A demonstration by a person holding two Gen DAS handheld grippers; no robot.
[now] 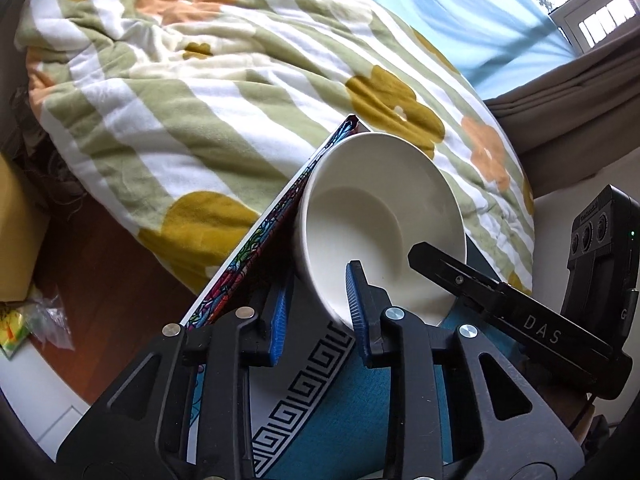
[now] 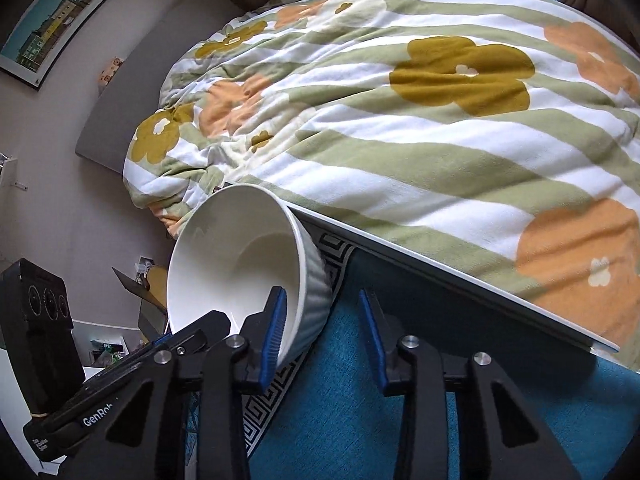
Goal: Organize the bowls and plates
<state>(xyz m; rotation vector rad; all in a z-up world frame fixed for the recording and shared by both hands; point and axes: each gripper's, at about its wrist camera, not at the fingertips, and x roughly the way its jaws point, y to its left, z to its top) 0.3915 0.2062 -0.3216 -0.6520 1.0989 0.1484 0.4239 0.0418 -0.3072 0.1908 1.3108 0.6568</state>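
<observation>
Nearest, the left gripper (image 1: pixel 320 276) straddles the left rim of the white ribbed bowl (image 1: pixel 372 216), one pad inside and one outside; whether they pinch I cannot tell. That bowl sits on the teal mat (image 2: pixel 400 380), near the table's far edge. Right of it, the right gripper (image 2: pixel 322 294) straddles the opposite rim, unclenched, its outer pad clear of the wall. It looks like preparation for a steady two-handed lift.

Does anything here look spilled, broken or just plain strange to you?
Nothing is spilled or broken: the white bowl is empty and whole. What looks odd is the setting: it sits on a teal mat right beside a rumpled flowered blanket, and the left gripper and right gripper both straddle its rim at once.
</observation>
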